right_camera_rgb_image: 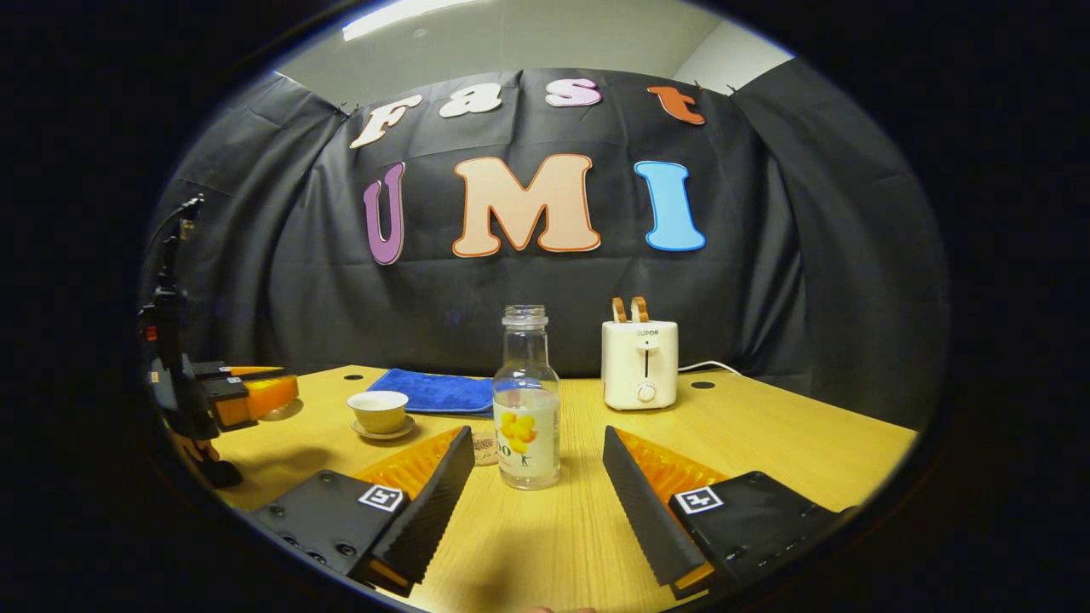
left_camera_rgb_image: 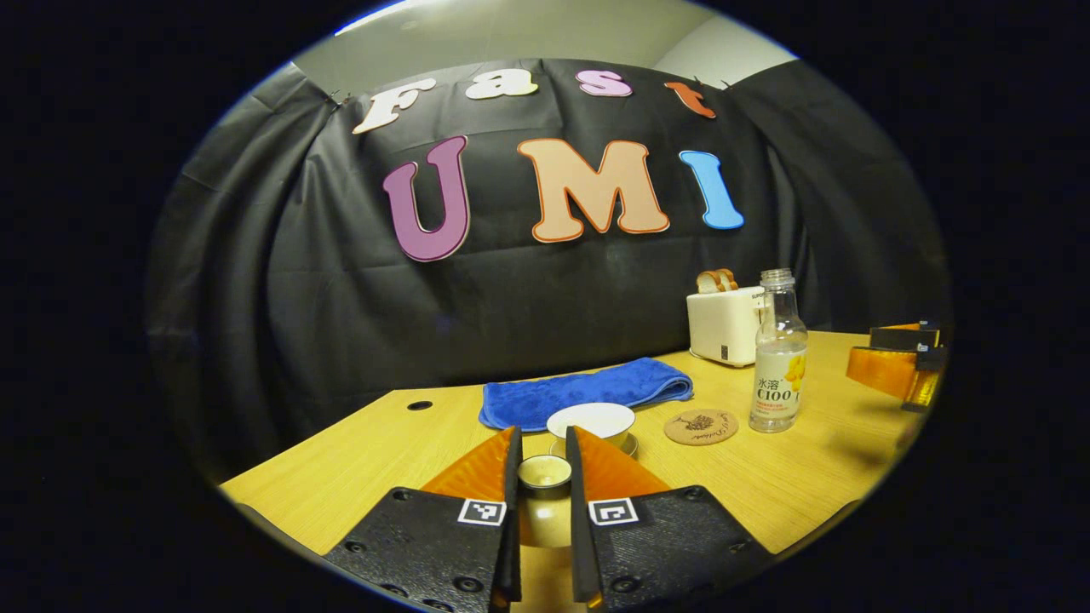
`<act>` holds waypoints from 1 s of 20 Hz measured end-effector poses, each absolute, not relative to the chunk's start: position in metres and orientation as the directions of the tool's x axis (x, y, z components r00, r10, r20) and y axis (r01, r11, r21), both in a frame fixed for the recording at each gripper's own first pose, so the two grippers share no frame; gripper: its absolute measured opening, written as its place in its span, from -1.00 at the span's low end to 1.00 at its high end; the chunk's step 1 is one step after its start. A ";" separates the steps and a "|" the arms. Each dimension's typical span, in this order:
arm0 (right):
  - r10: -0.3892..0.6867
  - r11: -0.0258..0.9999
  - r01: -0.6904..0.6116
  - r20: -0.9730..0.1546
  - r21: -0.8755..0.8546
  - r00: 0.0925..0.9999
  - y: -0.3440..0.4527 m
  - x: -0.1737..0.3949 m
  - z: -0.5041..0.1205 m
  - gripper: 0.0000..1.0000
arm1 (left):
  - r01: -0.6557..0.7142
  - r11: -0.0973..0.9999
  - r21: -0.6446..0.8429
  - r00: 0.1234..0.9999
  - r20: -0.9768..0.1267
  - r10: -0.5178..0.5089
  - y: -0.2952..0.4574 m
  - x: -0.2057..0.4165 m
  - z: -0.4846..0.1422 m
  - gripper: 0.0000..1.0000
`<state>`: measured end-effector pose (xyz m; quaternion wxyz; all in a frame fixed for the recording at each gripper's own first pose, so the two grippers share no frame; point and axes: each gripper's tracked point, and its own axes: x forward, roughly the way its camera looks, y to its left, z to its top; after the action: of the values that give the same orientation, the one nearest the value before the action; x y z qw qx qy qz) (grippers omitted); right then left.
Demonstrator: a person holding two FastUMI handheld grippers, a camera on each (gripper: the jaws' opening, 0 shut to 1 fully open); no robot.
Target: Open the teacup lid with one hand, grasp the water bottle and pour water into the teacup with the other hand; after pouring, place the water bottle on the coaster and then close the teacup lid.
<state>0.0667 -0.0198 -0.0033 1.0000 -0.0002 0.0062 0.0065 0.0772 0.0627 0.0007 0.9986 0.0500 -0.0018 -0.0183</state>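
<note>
In the left gripper view, my left gripper (left_camera_rgb_image: 543,443) is shut on the small round teacup lid (left_camera_rgb_image: 545,471), held just in front of the teacup. The cream teacup (left_camera_rgb_image: 590,421) stands uncovered on its saucer, also visible as the teacup (right_camera_rgb_image: 377,410) in the right gripper view. The clear water bottle (right_camera_rgb_image: 526,409), capless and partly filled, stands upright on the table between and just beyond my right gripper's fingers. My right gripper (right_camera_rgb_image: 536,438) is open and not touching it. The round cork coaster (left_camera_rgb_image: 701,426) lies between the cup and the bottle (left_camera_rgb_image: 778,358).
A folded blue cloth (left_camera_rgb_image: 588,390) lies behind the cup. A white toaster (right_camera_rgb_image: 639,363) with bread slices stands at the back of the wooden table (right_camera_rgb_image: 766,443). The left gripper (right_camera_rgb_image: 251,390) shows at the table's left, the right gripper (left_camera_rgb_image: 894,366) at the far right.
</note>
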 end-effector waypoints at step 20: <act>-0.083 0.997 0.083 -0.079 -0.003 0.993 -0.011 0.173 -0.023 0.97 | -0.014 1.000 -0.001 1.000 0.003 0.014 0.100 0.048 -0.002 -0.59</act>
<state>0.1725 -0.0110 -0.0233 0.9984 0.0000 0.0393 -0.0418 0.0482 0.1000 -0.0019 1.0000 -0.0003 -0.0016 0.0071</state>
